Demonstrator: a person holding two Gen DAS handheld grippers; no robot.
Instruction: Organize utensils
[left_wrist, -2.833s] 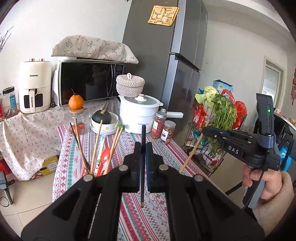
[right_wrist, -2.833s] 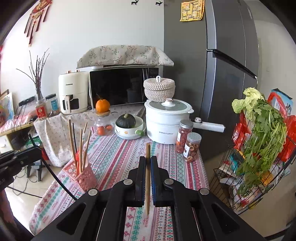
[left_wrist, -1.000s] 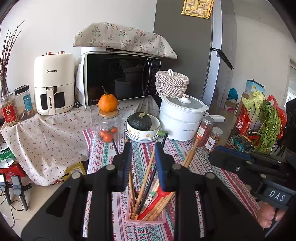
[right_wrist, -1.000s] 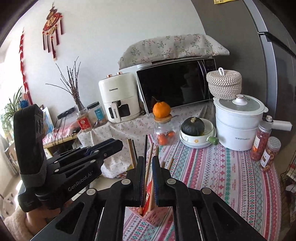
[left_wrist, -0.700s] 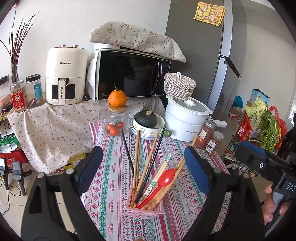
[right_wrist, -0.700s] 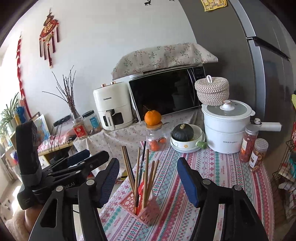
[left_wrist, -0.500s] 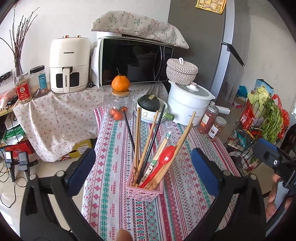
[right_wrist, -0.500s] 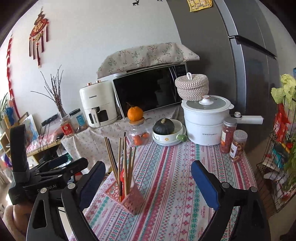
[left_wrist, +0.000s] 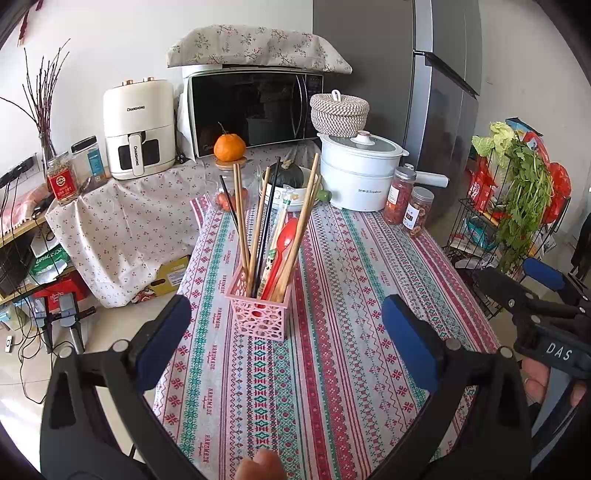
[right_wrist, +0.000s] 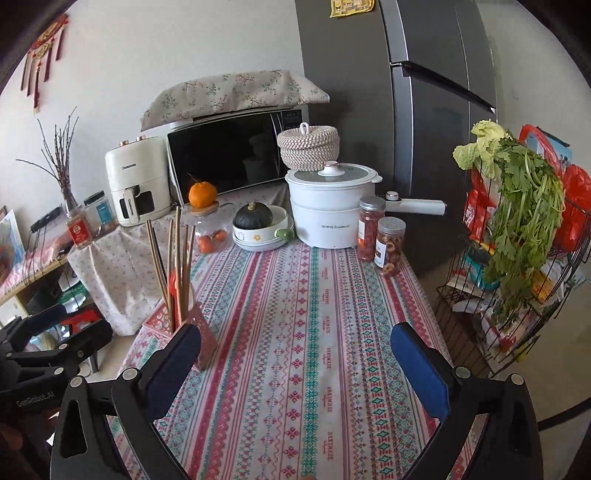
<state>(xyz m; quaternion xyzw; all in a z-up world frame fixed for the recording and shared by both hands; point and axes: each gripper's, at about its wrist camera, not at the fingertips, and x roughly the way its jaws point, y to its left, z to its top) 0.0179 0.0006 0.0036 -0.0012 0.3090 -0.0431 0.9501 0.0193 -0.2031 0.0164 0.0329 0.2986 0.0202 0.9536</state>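
A pink plastic basket (left_wrist: 259, 313) stands on the patterned tablecloth (left_wrist: 332, 288). It holds several wooden chopsticks (left_wrist: 241, 218), black chopsticks (left_wrist: 266, 221) and a red spoon (left_wrist: 286, 236), all upright or leaning. The basket also shows at the left in the right wrist view (right_wrist: 205, 334), partly behind a finger. My left gripper (left_wrist: 286, 343) is open and empty, just in front of the basket. My right gripper (right_wrist: 297, 367) is open and empty over the table, to the right of the basket; it also shows in the left wrist view (left_wrist: 532, 288).
At the table's far end stand a white pot (left_wrist: 356, 177), a bowl with a dark squash (left_wrist: 286, 182), two spice jars (left_wrist: 408, 205) and a jar topped by an orange (left_wrist: 229, 147). A wire rack with greens (right_wrist: 517, 236) stands to the right. Microwave (left_wrist: 255, 110) and air fryer (left_wrist: 138, 144) behind.
Both grippers let go of their chopsticks into the basket, opened wide and drew back from it. The basket now sits farther away in both views.
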